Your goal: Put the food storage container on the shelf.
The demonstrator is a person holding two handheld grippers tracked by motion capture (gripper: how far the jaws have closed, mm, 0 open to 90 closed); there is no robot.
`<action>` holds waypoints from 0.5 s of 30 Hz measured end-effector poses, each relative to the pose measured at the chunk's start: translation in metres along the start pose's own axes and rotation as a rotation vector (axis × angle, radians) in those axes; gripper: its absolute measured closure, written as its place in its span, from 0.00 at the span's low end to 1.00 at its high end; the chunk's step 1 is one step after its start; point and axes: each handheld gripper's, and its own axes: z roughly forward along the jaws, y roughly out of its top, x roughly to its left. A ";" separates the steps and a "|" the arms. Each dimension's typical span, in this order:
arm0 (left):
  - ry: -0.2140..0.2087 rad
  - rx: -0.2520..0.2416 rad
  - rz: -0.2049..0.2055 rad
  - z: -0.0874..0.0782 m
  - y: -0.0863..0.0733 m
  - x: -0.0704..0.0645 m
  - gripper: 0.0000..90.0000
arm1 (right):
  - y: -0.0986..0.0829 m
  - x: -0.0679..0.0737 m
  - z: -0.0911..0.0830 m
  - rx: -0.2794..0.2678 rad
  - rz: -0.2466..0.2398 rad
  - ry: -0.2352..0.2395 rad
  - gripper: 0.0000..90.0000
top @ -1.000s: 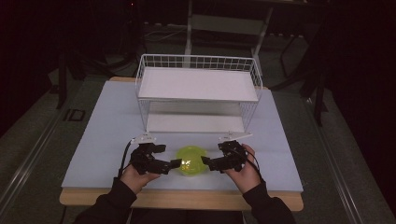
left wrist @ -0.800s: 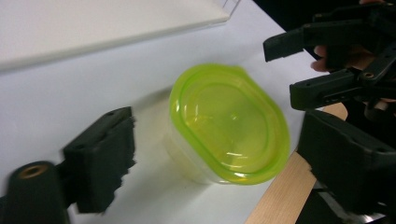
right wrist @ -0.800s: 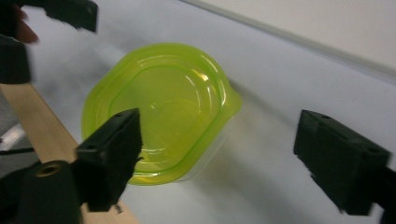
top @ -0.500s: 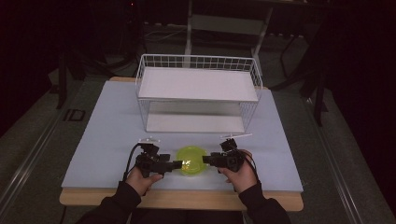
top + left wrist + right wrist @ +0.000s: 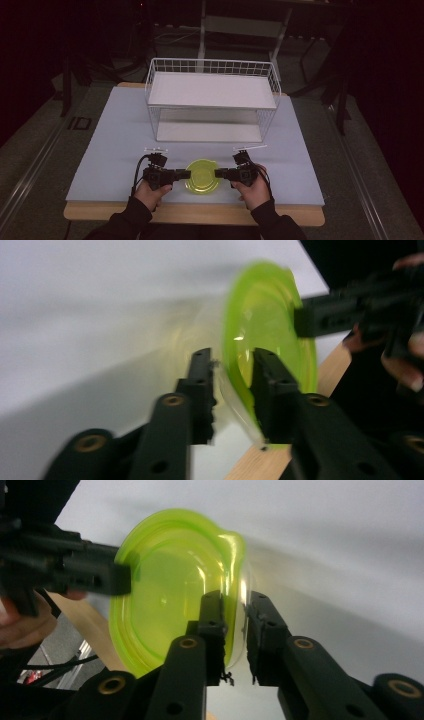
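Both grippers have drawn back toward the table's near edge with the translucent lime-green plastic bowl (image 5: 202,176) between them. The left gripper (image 5: 183,174) pinches the bowl's rim (image 5: 235,385) between its jaws, and the right gripper (image 5: 221,174) pinches the opposite rim (image 5: 234,610). Grasping looks done; any carrying, perhaps to the white wire two-tier rack (image 5: 212,102) well behind, is left.

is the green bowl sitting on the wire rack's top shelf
No, the green bowl is down at the table's near edge, gripped on its rim between the left gripper and right gripper, in front of the wire rack.
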 end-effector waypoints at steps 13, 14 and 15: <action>0.026 0.044 -0.004 -0.004 0.001 -0.008 0.91 | 0.000 0.012 -0.003 -0.003 -0.076 -0.042 0.89; 0.023 0.036 -0.004 -0.005 0.002 -0.008 0.91 | 0.000 0.012 -0.004 -0.005 -0.076 -0.041 0.89; 0.022 0.031 0.000 -0.006 0.003 -0.009 0.91 | 0.001 0.012 -0.005 -0.008 -0.077 -0.040 0.89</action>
